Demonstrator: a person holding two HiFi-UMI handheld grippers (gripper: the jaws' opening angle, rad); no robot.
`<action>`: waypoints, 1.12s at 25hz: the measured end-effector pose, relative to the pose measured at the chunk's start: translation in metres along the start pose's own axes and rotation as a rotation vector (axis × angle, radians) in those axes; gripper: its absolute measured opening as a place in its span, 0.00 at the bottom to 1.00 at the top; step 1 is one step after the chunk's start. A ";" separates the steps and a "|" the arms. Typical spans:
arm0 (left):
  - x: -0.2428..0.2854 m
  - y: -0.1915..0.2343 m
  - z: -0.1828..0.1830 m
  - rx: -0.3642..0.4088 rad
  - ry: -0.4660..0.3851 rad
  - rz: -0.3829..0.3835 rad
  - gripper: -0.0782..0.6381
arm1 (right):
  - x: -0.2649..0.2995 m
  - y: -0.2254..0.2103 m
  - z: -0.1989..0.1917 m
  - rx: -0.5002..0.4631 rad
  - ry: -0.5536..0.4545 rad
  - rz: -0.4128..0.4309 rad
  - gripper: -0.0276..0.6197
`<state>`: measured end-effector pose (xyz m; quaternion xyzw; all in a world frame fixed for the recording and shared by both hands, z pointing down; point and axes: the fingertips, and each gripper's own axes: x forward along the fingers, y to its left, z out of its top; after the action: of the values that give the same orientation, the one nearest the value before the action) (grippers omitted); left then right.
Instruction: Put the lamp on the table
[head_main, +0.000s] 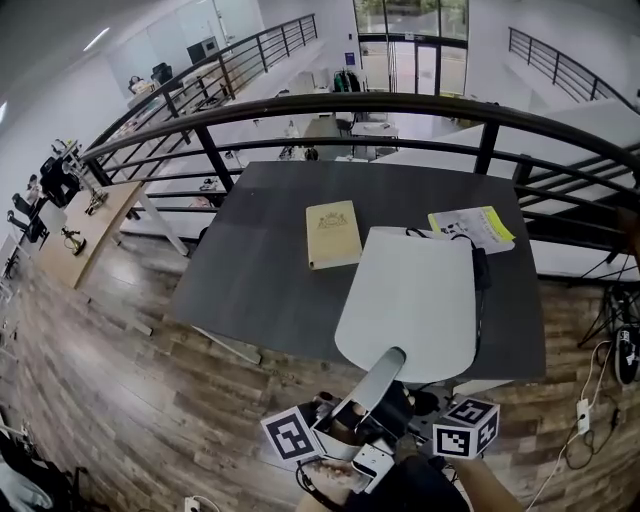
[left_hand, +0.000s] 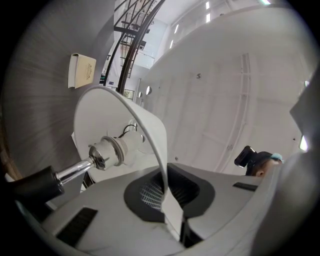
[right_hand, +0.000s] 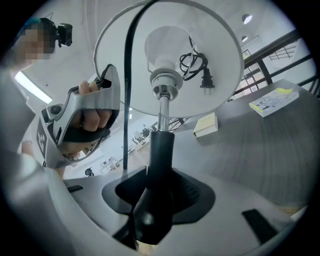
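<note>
A table lamp is carried between both grippers, tipped over the near edge of the dark grey table (head_main: 260, 270). Its white shade (head_main: 410, 300) hangs above the tabletop and its chrome stem (head_main: 375, 385) runs back toward me. My left gripper (left_hand: 172, 220) is shut on the thin rim of the shade (left_hand: 145, 125), beside the bulb socket (left_hand: 112, 150). My right gripper (right_hand: 150, 210) is shut on the lamp's black lower stem (right_hand: 159, 155). The lamp's cord and plug (right_hand: 205, 80) are bundled inside the shade (right_hand: 170, 55). The lamp's base is hidden.
A tan book (head_main: 333, 233) lies mid-table and a yellow-edged leaflet (head_main: 472, 225) lies at the far right, with a black cable (head_main: 480, 275) beside the shade. A dark railing (head_main: 400, 105) runs behind the table. Wood floor (head_main: 120, 400) surrounds it.
</note>
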<state>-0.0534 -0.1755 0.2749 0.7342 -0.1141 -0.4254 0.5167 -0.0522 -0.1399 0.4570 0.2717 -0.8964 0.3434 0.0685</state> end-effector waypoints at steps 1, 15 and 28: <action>0.002 0.002 0.004 -0.003 -0.002 -0.001 0.13 | 0.003 -0.002 0.003 0.000 0.001 -0.002 0.29; 0.038 0.044 0.046 -0.017 -0.028 0.021 0.13 | 0.029 -0.051 0.035 0.020 0.030 0.006 0.29; 0.112 0.089 0.087 -0.003 -0.062 0.023 0.13 | 0.043 -0.125 0.101 0.000 0.055 0.018 0.29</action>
<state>-0.0250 -0.3399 0.2855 0.7186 -0.1378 -0.4421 0.5188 -0.0154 -0.3025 0.4663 0.2540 -0.8966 0.3515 0.0901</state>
